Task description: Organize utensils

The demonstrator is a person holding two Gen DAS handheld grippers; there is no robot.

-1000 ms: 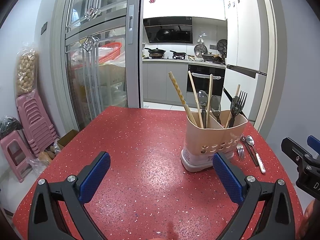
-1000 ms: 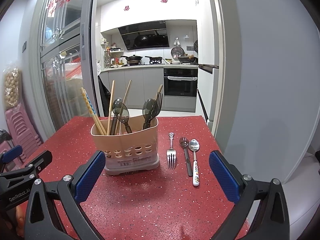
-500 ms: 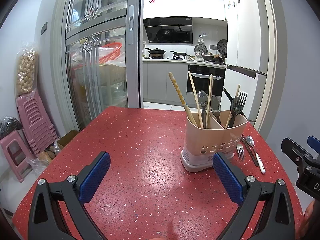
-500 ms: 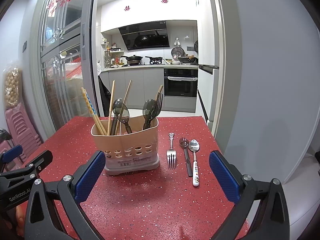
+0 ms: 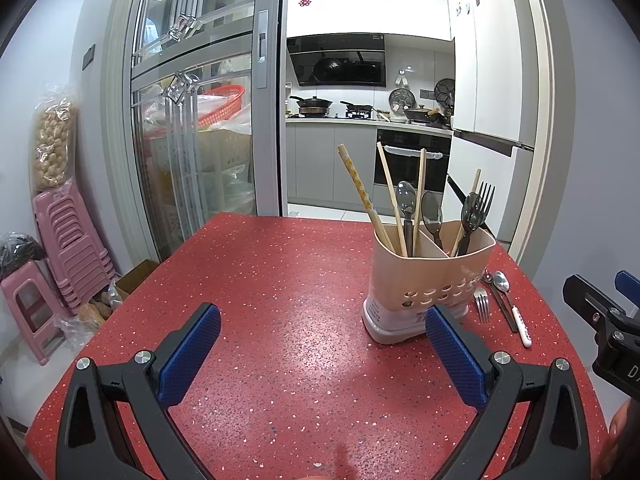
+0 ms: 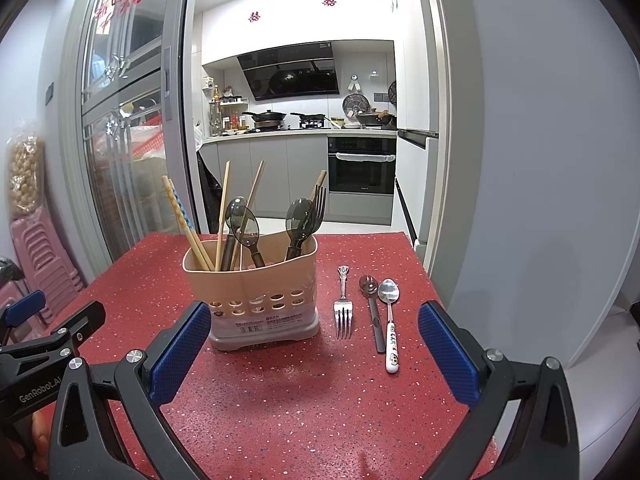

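A red speckled table [image 6: 280, 400] carries a beige utensil holder [image 6: 256, 292] with a grey base and a row of oval holes low on its front wall. The holder stands upright, towards the far right of the table in the left wrist view and left of centre in the right wrist view.

Inside the holder, a divider splits it into compartments. The left compartment holds a patterned pair of chopsticks [image 6: 180, 216], plain wooden chopsticks [image 6: 223, 208] and two dark translucent spoons [image 6: 242, 220]. The right compartment holds another dark spoon [image 6: 298, 212], a dark fork [image 6: 319, 204] and a wooden stick behind them.

Three utensils lie flat on the table just right of the holder, side by side and apart from one another: a metal fork [image 6: 343, 304] with tines towards the near edge, a dark-handled spoon [image 6: 372, 312], and a metal spoon with a white printed handle [image 6: 390, 320], both with bowls at the far end.

The left gripper [image 5: 322, 350] is above the near part of the table, jaws wide apart, nothing between the blue pads. The right gripper [image 6: 314, 354] is likewise spread wide and empty, facing the holder and the three loose utensils, touching none of them.

An open kitchen doorway lies beyond the far edge of the table. Stacked pink stools [image 5: 68, 240] stand at the far left.
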